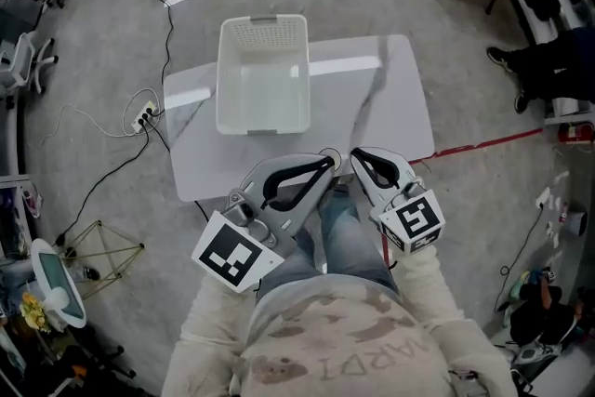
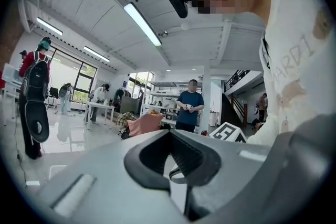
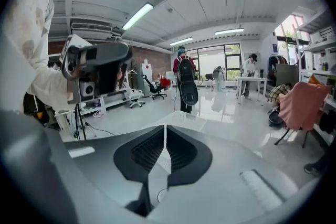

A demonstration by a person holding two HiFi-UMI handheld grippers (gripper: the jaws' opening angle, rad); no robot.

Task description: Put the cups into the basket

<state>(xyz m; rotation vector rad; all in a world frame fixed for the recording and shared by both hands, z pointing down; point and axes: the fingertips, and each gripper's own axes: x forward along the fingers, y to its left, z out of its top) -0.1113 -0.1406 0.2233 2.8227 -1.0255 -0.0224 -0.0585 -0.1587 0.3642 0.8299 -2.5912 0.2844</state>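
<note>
Head view looks steeply down on a white surface [image 1: 372,98] with a white basket [image 1: 262,98] standing on its far left part, long side running near to far. The basket's far wall is a fine mesh, and its floor shows bare white. The surface's near edge is partly hidden behind both tools, which are held low over the person's lap, tips pointing far.

The left hand-held gripper [image 1: 327,161] has its jaws pressed together at the tips, with nothing between them. Its own view is tilted up at the ceiling lights, so the surface is cut out of it.

The right hand-held gripper [image 1: 356,157] is likewise pressed together, with only a thin slit between its ribbed pads [image 3: 149,150]. Just beyond its tips a pale meshed patch shows, too cut off to name with certainty.
</note>
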